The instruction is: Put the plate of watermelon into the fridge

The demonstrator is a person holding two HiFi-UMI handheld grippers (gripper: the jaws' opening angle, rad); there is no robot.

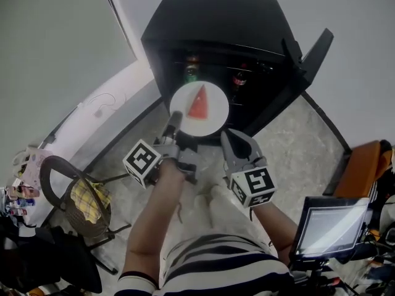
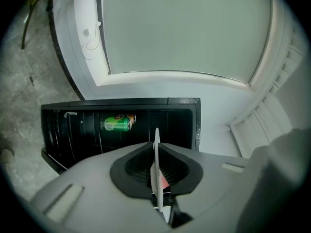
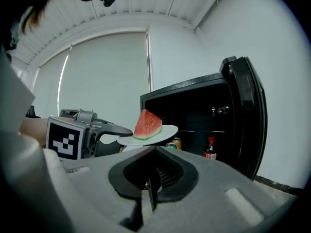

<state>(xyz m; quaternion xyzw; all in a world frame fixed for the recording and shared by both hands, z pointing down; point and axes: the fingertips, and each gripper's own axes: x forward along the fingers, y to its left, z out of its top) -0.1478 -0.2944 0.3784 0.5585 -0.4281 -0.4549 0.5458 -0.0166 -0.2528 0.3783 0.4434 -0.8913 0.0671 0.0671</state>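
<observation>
- The left gripper [image 1: 175, 119] has its jaws pinched on the near left rim of the plate [image 1: 215, 117].
- The plate carries a watermelon wedge [image 1: 199, 103] and hangs just before the open fridge [image 1: 210, 17] — not yet inside.
- On the fridge shelf stand a green can [image 1: 191, 73] and a red-capped bottle [image 1: 239, 79].
- The right gripper [image 1: 229, 138] is beside the plate's near edge — jaws pressed together, nothing between them.
</observation>
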